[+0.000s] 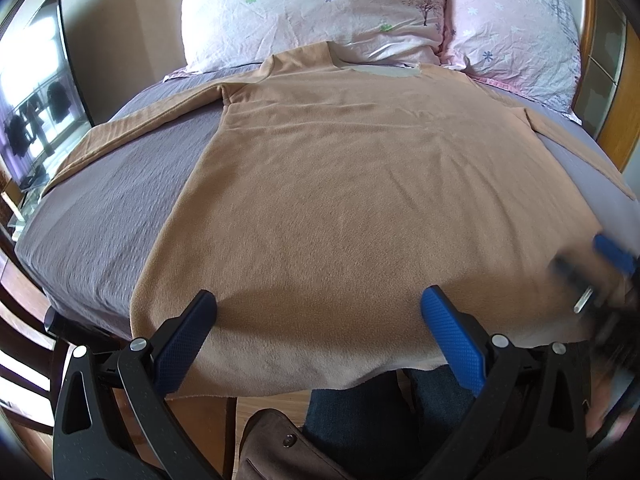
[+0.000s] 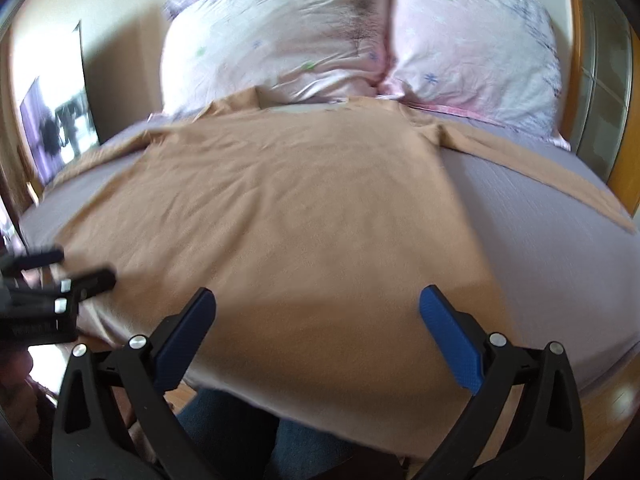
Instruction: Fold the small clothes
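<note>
A tan long-sleeved shirt (image 1: 340,184) lies spread flat on the bed, collar toward the pillows, sleeves out to both sides, hem hanging over the near edge. It fills the right wrist view too (image 2: 280,216). My left gripper (image 1: 318,304) is open and empty above the hem's left part. My right gripper (image 2: 318,304) is open and empty above the hem's right part. The right gripper shows blurred at the right edge of the left wrist view (image 1: 596,264). The left gripper shows blurred at the left edge of the right wrist view (image 2: 76,270).
A purple-grey sheet (image 1: 100,216) covers the bed. Two pink floral pillows (image 1: 312,12) lie at the head. A wooden headboard (image 1: 612,92) stands at right. A mirror (image 1: 36,92) leans at left. The person's jeans (image 1: 360,420) and wooden floor are below the near edge.
</note>
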Action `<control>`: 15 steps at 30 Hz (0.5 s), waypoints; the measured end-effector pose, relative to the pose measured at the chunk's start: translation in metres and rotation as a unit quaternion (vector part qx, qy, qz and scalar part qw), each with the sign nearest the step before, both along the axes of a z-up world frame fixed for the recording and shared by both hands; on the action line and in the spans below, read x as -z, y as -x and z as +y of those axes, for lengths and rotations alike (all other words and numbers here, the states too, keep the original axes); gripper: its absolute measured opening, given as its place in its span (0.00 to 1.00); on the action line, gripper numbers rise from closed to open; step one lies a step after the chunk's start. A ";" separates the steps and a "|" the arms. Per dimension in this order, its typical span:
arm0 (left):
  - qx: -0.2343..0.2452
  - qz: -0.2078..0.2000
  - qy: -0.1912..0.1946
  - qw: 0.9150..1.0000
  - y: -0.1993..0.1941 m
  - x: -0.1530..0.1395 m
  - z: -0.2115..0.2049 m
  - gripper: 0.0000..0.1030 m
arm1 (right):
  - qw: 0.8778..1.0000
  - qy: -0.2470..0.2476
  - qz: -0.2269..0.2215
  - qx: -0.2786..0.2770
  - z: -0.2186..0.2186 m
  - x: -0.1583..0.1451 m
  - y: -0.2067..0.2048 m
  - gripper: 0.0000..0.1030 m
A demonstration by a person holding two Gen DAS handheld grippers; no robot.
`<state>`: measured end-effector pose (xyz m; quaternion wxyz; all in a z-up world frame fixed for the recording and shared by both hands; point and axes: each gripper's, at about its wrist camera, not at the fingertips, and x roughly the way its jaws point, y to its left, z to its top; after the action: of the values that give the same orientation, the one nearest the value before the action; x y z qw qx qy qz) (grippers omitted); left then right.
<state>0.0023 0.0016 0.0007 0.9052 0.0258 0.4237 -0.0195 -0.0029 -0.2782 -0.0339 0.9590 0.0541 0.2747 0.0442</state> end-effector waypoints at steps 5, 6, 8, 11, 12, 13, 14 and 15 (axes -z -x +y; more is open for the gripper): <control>0.010 -0.037 0.071 0.997 -0.013 -0.013 0.020 0.99 | 0.972 -0.187 -0.039 0.135 -0.152 -0.043 -0.019 0.81; 0.011 -0.045 0.085 0.995 -0.017 -0.017 0.025 0.99 | 0.957 -0.232 -0.028 0.171 -0.194 -0.044 -0.029 0.73; 0.014 -0.069 0.101 0.992 -0.026 -0.026 0.033 0.99 | 0.931 -0.293 -0.011 0.218 -0.248 -0.039 -0.040 0.60; 0.020 -0.104 0.133 0.985 -0.039 -0.038 0.044 0.99 | 0.882 -0.363 0.019 0.301 -0.319 -0.020 -0.056 0.59; 0.025 -0.113 0.155 0.981 -0.045 -0.041 0.049 0.99 | 0.869 -0.383 0.025 0.313 -0.333 -0.013 -0.061 0.59; 0.031 -0.121 0.183 0.975 -0.050 -0.044 0.054 0.99 | 0.860 -0.397 0.030 0.318 -0.344 -0.007 -0.064 0.59; 0.034 -0.128 0.200 0.971 -0.051 -0.045 0.057 0.99 | 0.852 -0.410 0.035 0.322 -0.353 -0.001 -0.069 0.59; 0.037 -0.137 0.226 0.964 -0.056 -0.046 0.063 0.99 | 0.843 -0.424 0.043 0.327 -0.362 0.006 -0.076 0.58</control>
<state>0.0578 0.0644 0.0469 0.9353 -0.1615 0.2793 -0.1449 0.0733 -0.6399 -0.0402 0.7885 0.5442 0.2366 -0.1620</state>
